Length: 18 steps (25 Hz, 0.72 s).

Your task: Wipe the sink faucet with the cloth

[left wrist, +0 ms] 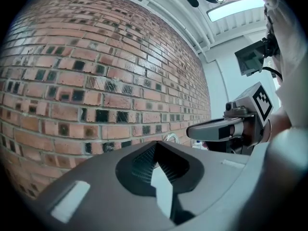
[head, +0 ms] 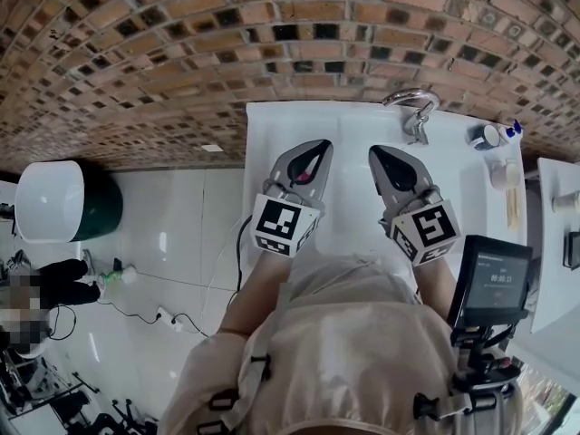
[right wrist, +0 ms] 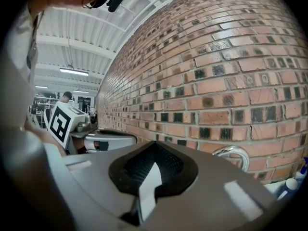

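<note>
A chrome faucet [head: 412,107] curves over the back of the white sink [head: 349,125] against the brick wall. It also shows as a small chrome arc in the left gripper view [left wrist: 169,137] and in the right gripper view [right wrist: 234,154]. My left gripper [head: 321,144] [left wrist: 156,143] hovers over the sink, level, jaws shut with nothing between them. My right gripper [head: 374,150] [right wrist: 155,143] hangs beside it, closer to the faucet, its jaws also meeting at the tips and empty. Each gripper sees the other from the side. No cloth is in view.
Small bottles [head: 490,136] and a cup [head: 503,173] stand on the sink's right rim. A white and green bin [head: 56,202] sits on the floor to the left. A screen device [head: 490,281] hangs at the person's right. The brick wall [head: 181,71] lies behind the sink.
</note>
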### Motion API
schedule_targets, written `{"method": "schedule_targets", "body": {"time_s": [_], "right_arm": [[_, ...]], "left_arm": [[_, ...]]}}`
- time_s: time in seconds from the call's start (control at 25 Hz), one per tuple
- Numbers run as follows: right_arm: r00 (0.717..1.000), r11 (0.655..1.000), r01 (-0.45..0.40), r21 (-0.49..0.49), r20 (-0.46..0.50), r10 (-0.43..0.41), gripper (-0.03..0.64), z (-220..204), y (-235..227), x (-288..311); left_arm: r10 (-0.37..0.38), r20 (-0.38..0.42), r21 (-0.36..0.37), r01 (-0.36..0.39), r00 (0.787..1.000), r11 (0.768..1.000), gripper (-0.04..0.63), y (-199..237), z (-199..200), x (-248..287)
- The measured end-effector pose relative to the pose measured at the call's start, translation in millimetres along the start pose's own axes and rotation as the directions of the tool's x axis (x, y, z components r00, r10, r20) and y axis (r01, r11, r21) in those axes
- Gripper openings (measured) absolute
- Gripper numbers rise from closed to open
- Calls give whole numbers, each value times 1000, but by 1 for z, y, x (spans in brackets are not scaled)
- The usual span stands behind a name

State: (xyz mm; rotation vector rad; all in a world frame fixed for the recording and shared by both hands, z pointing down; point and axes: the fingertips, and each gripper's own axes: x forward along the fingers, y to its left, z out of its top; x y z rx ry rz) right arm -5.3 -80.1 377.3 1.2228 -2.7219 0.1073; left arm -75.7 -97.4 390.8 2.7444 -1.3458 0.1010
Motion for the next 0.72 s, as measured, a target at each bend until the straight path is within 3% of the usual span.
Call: {"method": "schedule_targets", "body": {"time_s": [0.52,0.72], "right_arm": [[1000,1000,13,-15,17,-13,-14,0,12,3],[1000,1000,0,3,10,0,-14,7,-3,-3]], "left_arm": [[-29,19,7,29,999,1000,3,-1,-2,-8],[-18,-14,18,18,1000,1000,3,-11,4,5]]}}
